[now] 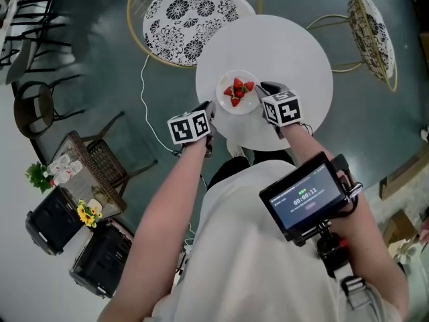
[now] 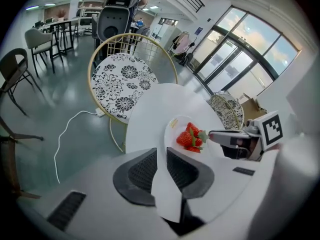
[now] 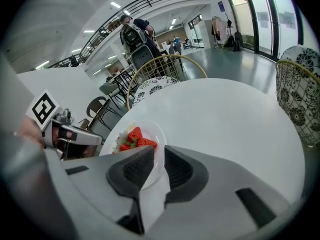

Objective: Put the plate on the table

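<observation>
Left gripper point(image 2: 161, 152): jaws narrow, closed on the near-left rim of the white plate point(image 1: 238, 109), rim wedged between the black pads. Right gripper point(image 3: 159, 153): same, jaws narrow and pinched on the opposite rim. The two grippers face each other across the plate, which sits between their tips.

Plate is over the round white table point(image 1: 298, 49), near the table edge closest to the grippers. Cannot tell whether it touches the tabletop or is just above it. Plate is round with no long axis, level and face up. Strawberries point(image 1: 237, 91) are piled in its middle with green leaves showing, just beyond both sets of jaws.

Writing: the screen point(image 1: 305, 196) on the person's chest, behind the right gripper, shows a timer that looks like 00:00:11; the smaller print is too small to read. Marker cubes carry black-and-white square patterns, no letters. A small yellowish spot on the plate past the left jaws cannot be read.

Beyond the left gripper is a round chair with black-and-white floral seat point(image 1: 188, 12), beside the table.
</observation>
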